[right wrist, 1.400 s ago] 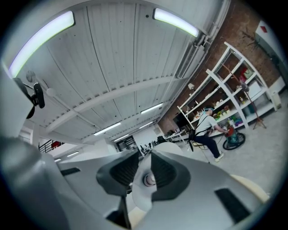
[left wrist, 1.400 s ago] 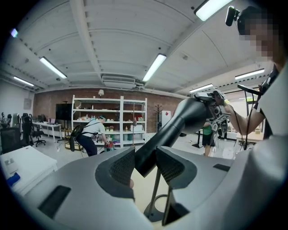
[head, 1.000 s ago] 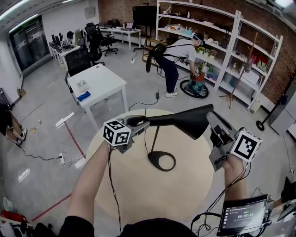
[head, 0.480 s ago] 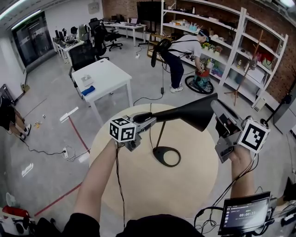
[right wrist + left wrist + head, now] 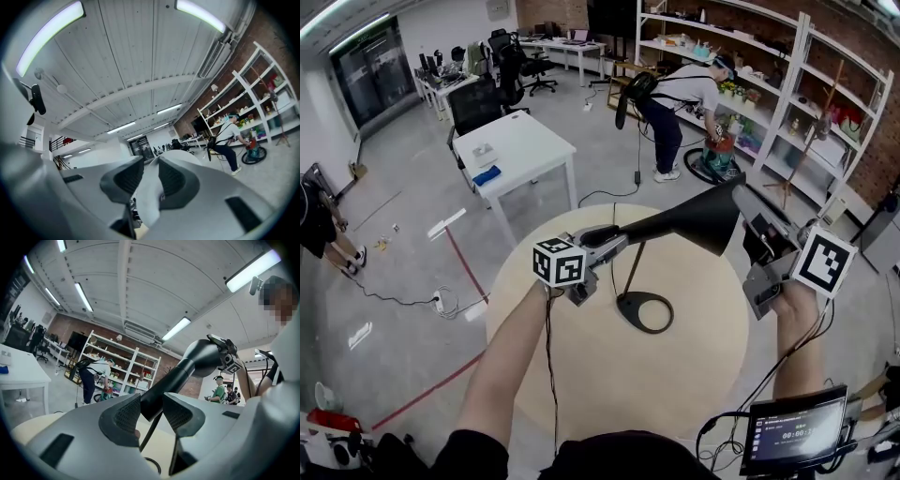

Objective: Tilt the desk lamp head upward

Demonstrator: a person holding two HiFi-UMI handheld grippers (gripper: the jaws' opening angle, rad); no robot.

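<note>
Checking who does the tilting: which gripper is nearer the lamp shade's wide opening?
Right. The right gripper clamps the lamp shade at its wide rim. The left gripper holds the narrow neck at the lamp's other end, away from the opening.

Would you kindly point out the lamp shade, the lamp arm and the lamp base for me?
lamp shade (image 5: 701, 218): head view, on the black outer cone.
lamp arm (image 5: 636, 231): head view, midway along the slim black tube.
lamp base (image 5: 626, 303): head view, on the ring's thicker left side.
</note>
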